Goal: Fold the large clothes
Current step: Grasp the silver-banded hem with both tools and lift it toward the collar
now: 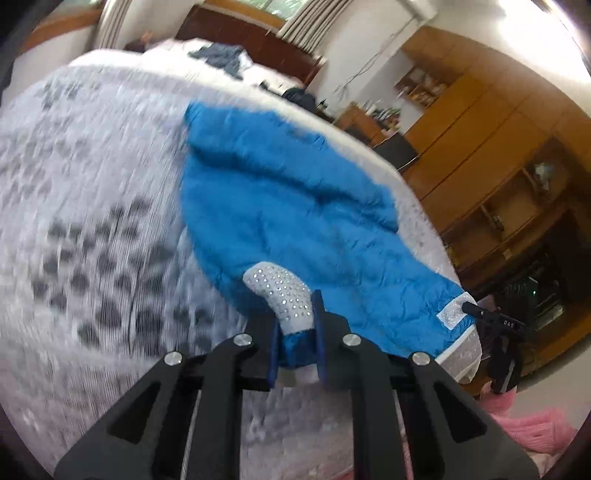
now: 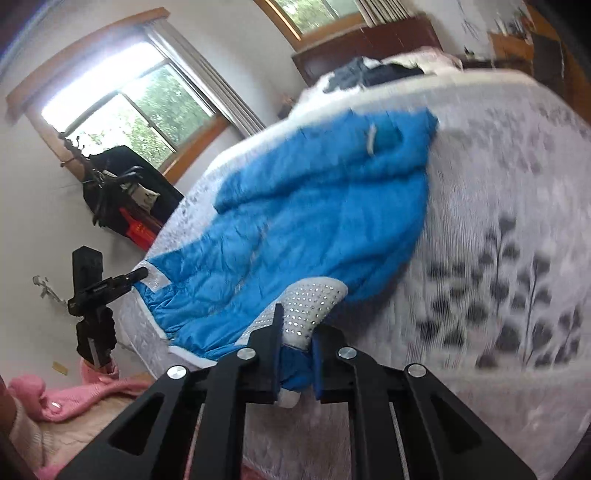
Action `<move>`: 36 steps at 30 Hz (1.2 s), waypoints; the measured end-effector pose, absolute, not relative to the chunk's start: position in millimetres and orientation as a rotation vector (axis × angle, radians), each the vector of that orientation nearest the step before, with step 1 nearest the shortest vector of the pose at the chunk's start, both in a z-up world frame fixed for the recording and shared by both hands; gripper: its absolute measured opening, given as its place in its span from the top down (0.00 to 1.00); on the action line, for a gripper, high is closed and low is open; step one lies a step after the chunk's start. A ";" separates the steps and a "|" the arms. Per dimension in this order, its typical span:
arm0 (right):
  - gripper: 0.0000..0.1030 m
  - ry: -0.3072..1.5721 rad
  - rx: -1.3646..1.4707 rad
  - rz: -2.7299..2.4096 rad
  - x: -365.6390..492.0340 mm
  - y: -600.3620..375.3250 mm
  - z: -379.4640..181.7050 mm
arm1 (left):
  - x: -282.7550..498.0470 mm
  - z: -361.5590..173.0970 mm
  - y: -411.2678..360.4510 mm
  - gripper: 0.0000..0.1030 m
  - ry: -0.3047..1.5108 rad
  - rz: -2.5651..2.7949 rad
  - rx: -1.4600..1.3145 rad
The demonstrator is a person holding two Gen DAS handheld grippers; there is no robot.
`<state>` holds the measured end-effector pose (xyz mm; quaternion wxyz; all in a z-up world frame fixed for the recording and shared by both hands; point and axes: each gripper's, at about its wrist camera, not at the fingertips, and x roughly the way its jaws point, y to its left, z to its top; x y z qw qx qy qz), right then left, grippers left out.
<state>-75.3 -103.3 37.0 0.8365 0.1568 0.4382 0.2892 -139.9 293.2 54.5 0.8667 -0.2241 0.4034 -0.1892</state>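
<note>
Left wrist view: the left gripper (image 1: 297, 343), black w/ blue pads, is clamped on a studded white-grey cuff (image 1: 286, 295) at the near edge of a bright blue quilted puffer jacket (image 1: 291, 206). The jacket lies spread on a bed w/ a white lace cover printed w/ grey leaf shapes (image 1: 92, 221), towards the bed's right side & reaching its near edge. At the jacket's far right corner the right gripper (image 1: 469, 306) pinches a white trim patch. Beyond the bed: a dark pile of clothes (image 1: 218, 57) near the dark wooden headboard (image 1: 255, 35), & orange-brown wooden cabinets (image 1: 491, 122) along the wall. Pink knit fabric (image 1: 532, 428) shows low at right. Picture is motion-blurred.

Right wrist view: the right gripper (image 2: 297, 363) is closed on blue fabric & a studded white cuff (image 2: 314, 301) of the same jacket (image 2: 314, 206), which runs from the near edge back towards the headboard (image 2: 369, 40), its collar end furthest away. The left gripper (image 2: 138, 274) grips a white trim corner at the jacket's left, over the bed edge. A window w/ a wooden frame (image 2: 122, 107) is on the left wall, dark items below it. The bed cover (image 2: 517, 221) is blurred; pink knit (image 2: 55, 395) sits bottom left.
</note>
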 end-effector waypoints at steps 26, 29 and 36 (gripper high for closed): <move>0.88 1.113 0.475 0.478 207.5 -101.4 29.2 | 150.5 27.0 311.9 0.87 0.942 -0.340 -0.585; 0.88 1.159 0.479 0.440 231.1 -99.9 9.9 | 175.2 6.3 316.5 0.86 0.990 -0.312 -0.607; 0.88 1.203 0.517 0.419 255.6 -100.9 -18.6 | 196.9 -10.9 320.0 0.84 1.005 -0.307 -0.622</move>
